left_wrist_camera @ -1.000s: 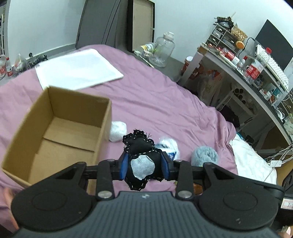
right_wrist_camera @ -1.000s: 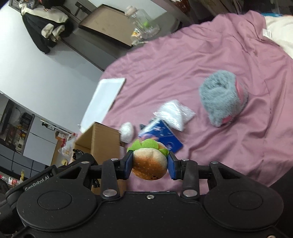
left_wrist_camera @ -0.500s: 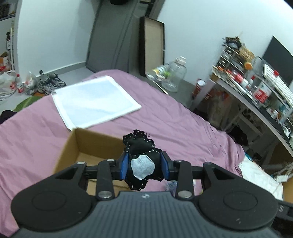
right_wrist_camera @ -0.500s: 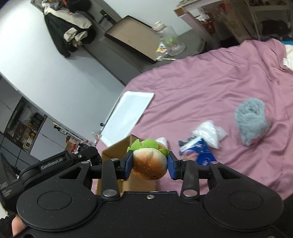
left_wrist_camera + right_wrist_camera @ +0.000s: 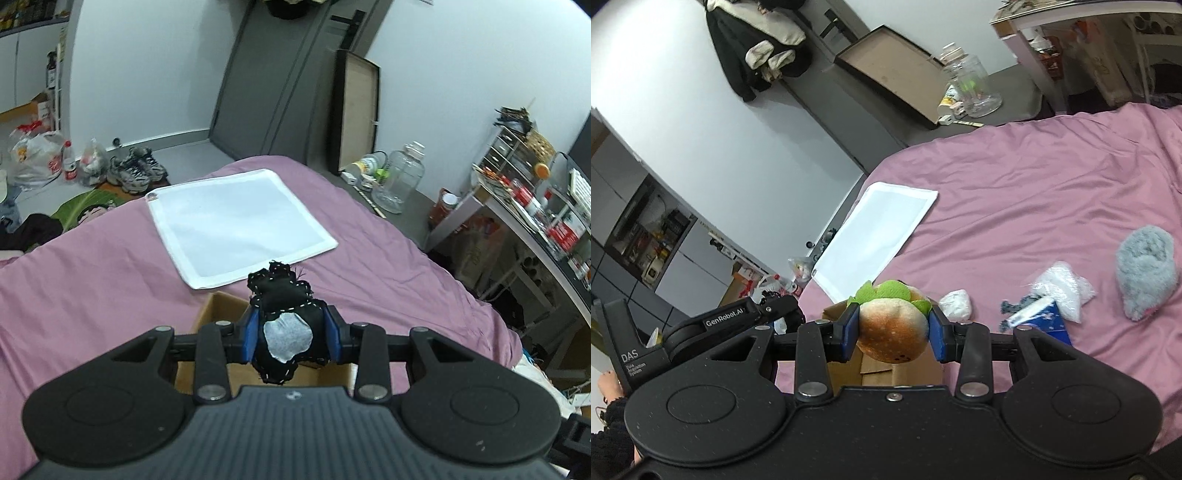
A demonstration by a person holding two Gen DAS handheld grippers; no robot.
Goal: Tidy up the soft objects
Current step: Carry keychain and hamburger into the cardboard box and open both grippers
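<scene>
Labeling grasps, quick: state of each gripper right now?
Left gripper: shut on black plush toy.
Right gripper: shut on burger plush.

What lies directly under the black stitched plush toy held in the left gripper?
Under the black stitched plush toy, clamped in the left gripper, sits the open brown cardboard box on the purple bedsheet. The gripper body hides its inside.

Black stitched plush point(image 5: 284, 317) and burger plush point(image 5: 892, 325) held above open cardboard box point(image 5: 218, 310)
</scene>
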